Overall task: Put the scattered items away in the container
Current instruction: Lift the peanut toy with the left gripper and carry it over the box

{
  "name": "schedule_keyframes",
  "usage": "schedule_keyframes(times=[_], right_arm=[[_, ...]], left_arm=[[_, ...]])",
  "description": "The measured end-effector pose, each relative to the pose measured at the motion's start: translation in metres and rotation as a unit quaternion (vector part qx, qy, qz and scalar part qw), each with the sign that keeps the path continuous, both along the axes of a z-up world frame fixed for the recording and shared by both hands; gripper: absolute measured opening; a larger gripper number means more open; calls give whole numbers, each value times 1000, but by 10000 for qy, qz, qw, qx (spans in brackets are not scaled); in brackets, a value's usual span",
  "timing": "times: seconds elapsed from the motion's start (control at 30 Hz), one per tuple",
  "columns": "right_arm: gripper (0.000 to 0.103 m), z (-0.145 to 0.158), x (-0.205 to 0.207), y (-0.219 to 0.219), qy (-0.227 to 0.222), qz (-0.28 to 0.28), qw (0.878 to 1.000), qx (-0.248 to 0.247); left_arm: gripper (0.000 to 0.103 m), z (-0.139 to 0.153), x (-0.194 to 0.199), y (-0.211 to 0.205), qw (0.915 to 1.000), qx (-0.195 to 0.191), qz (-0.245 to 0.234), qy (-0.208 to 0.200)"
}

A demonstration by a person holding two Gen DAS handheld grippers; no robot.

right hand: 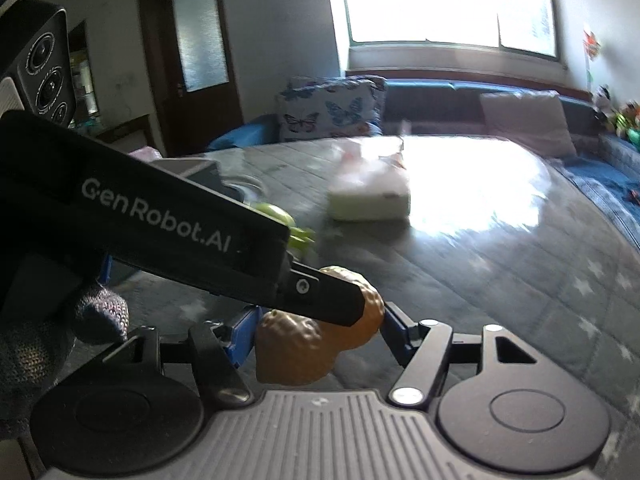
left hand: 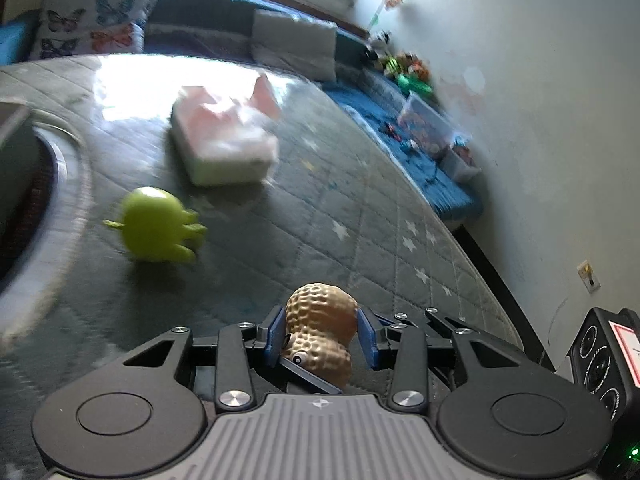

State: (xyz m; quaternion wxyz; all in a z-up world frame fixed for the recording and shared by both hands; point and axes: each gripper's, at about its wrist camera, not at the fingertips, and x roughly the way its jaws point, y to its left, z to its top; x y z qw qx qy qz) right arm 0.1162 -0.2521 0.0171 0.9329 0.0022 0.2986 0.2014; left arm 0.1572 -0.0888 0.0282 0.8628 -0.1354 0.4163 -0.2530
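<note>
A tan peanut-shaped toy with an eye [left hand: 322, 334] sits between the blue pads of my left gripper [left hand: 323, 334], which is shut on it above the grey quilted mat. In the right wrist view the same peanut toy [right hand: 296, 350] lies between my right gripper's [right hand: 316, 338] spread blue pads, with the left gripper's black body [right hand: 160, 220] crossing over it. A green octopus toy [left hand: 158, 230] lies on the mat ahead left, and partly shows in the right wrist view [right hand: 280, 216]. A round grey container's rim [left hand: 60, 216] curves at the far left.
A white and pink tissue pack [left hand: 226, 140] lies on the mat [left hand: 320, 208] beyond the octopus, also in the right wrist view [right hand: 370, 196]. Cushions and a blue bench with toy boxes [left hand: 424, 126] line the wall. A device with lenses [left hand: 608, 356] sits at the right.
</note>
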Motion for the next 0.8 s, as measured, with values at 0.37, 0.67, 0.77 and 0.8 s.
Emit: schedule_keyframes(times=[0.37, 0.67, 0.77, 0.8], right_arm=[[66, 47, 1, 108, -602, 1117, 9919, -9], [66, 57, 9, 218, -725, 2169, 9735, 14], [66, 54, 13, 249, -673, 2424, 9678, -14], [66, 52, 14, 258, -652, 2504, 9659, -27]], left_arm=[[42, 49, -34, 117, 9915, 7, 1161, -589], [42, 54, -49, 224, 9750, -79, 2148, -558], [42, 50, -51, 253, 9697, -104, 2393, -485], [42, 48, -51, 260, 9684, -117, 2449, -459]])
